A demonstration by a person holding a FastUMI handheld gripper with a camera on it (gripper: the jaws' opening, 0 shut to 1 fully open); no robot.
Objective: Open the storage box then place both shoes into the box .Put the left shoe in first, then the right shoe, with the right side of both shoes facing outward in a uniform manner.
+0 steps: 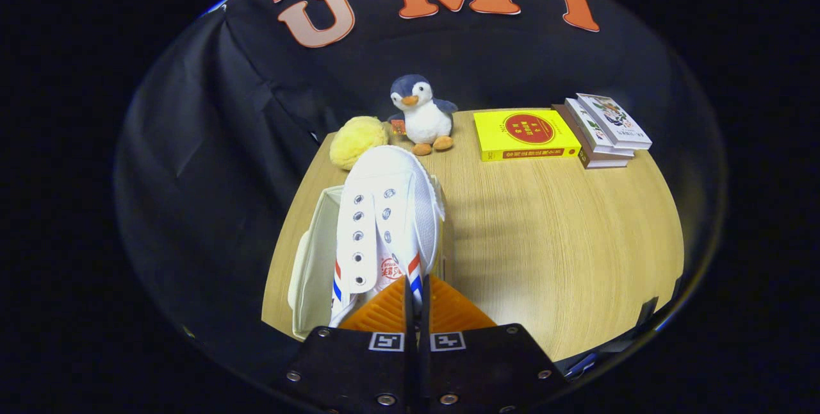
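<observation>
A white canvas shoe (384, 222) with red and blue stripes hangs toe-away just ahead of my fingers. My gripper (416, 298) is shut on the shoe's heel collar, both pads pressed close together on the thin fabric. Under and to the left of the shoe stands the cream storage box (314, 260) on the wooden table, its top open and its pale inside showing. The shoe hangs above the box's opening, hiding most of the box's right side. I cannot tell whether another shoe lies inside.
At the table's far edge sit a yellow plush ball (355, 140) and a penguin plush (419, 113). A yellow book (522, 135) and a stack of books (605, 129) lie at the back right. Bare wooden table (557, 241) stretches right of the box.
</observation>
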